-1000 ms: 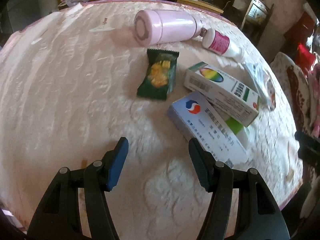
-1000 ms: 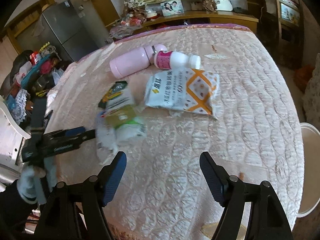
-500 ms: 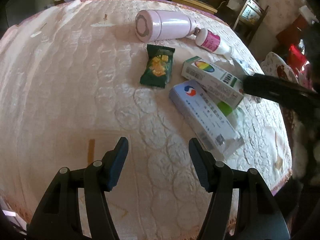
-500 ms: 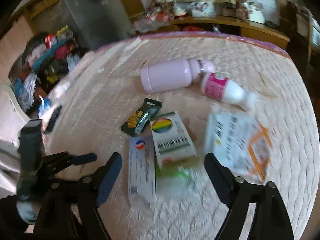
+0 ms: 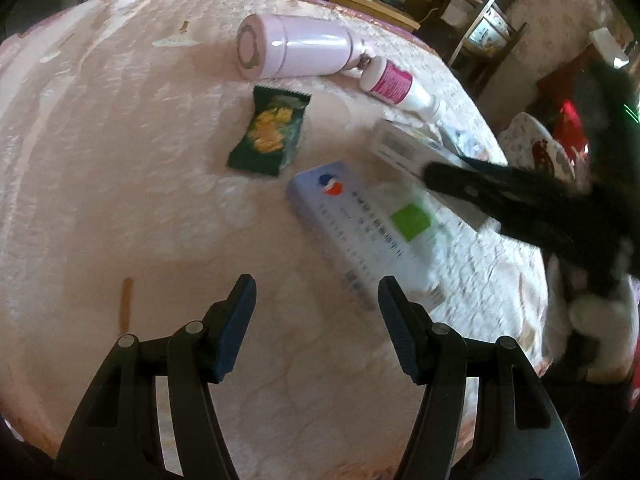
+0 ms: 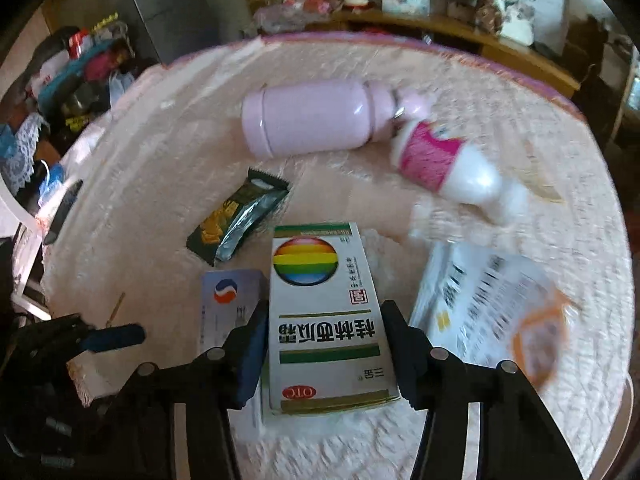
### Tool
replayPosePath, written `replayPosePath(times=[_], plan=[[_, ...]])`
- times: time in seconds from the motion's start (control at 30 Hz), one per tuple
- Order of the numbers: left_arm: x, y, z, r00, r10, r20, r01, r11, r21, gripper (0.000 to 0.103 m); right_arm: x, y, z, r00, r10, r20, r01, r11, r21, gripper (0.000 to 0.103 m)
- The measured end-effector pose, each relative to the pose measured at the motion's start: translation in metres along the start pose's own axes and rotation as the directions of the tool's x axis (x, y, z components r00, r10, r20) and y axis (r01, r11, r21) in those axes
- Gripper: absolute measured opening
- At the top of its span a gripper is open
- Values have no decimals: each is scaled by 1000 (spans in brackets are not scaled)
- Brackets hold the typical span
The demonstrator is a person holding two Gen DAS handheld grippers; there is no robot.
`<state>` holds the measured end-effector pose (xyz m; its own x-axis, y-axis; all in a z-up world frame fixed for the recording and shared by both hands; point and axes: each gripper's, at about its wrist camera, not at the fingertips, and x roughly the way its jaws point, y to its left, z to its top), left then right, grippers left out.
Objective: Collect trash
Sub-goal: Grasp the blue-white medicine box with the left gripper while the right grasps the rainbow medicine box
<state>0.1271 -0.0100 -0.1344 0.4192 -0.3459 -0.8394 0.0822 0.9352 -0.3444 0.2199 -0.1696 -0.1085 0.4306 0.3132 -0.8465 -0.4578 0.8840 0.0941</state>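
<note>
From your left wrist view, your left gripper (image 5: 314, 308) hangs with fingers spread over bare pink quilted counter (image 5: 120, 168), nothing between them; the blue-white flat carton (image 5: 360, 236) lies just ahead, long axis slanting away to the left.

From your right wrist view, your right gripper (image 6: 322, 336) has just been closing, its fingers pinching the white rainbow-printed cardboard box (image 6: 326, 312), whose long axis runs along the fingers, rainbow end pointing away. Only here the box's printed top shows.

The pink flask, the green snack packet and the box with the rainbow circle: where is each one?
pink flask (image 5: 296, 51), left wrist view, middle of its body.
green snack packet (image 5: 270, 136), left wrist view, yellow picture on its front.
box with the rainbow circle (image 6: 326, 316), right wrist view, its printed top face.
</note>
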Motion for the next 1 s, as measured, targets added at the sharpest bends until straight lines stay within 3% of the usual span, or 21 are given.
replayPosePath(times=[0.17, 0.33, 0.4, 0.47, 0.7, 0.9, 1.0], plan=[[16, -20, 15, 1000, -2, 20, 2, 1000, -13, 64, -50, -13, -18, 996, 13, 91, -17, 999, 44, 52], [43, -38, 25, 993, 121, 1, -121, 993, 12, 65, -75, -14, -33, 990, 16, 139, -25, 998, 58, 50], [45, -39, 26, 986, 165, 26, -166, 986, 29, 65, -82, -15, -39, 988, 19, 152, -29, 998, 61, 49], [43, -34, 26, 984, 175, 28, -176, 984, 34, 65, -85, -13, -44, 987, 19, 160, -30, 998, 63, 49], [30, -14, 7, 976, 216, -4, -214, 970, 118, 65, -79, -20, -67, 994, 42, 102, -50, 996, 73, 49], [23, -4, 10, 987, 159, -8, -159, 985, 67, 65, -69, -23, -90, 1000, 3, 11, -4, 998, 67, 49], [24, -9, 13, 985, 170, -2, -169, 982, 81, 65, -71, -25, -101, 1000, -2, -13, 3, 998, 64, 52]])
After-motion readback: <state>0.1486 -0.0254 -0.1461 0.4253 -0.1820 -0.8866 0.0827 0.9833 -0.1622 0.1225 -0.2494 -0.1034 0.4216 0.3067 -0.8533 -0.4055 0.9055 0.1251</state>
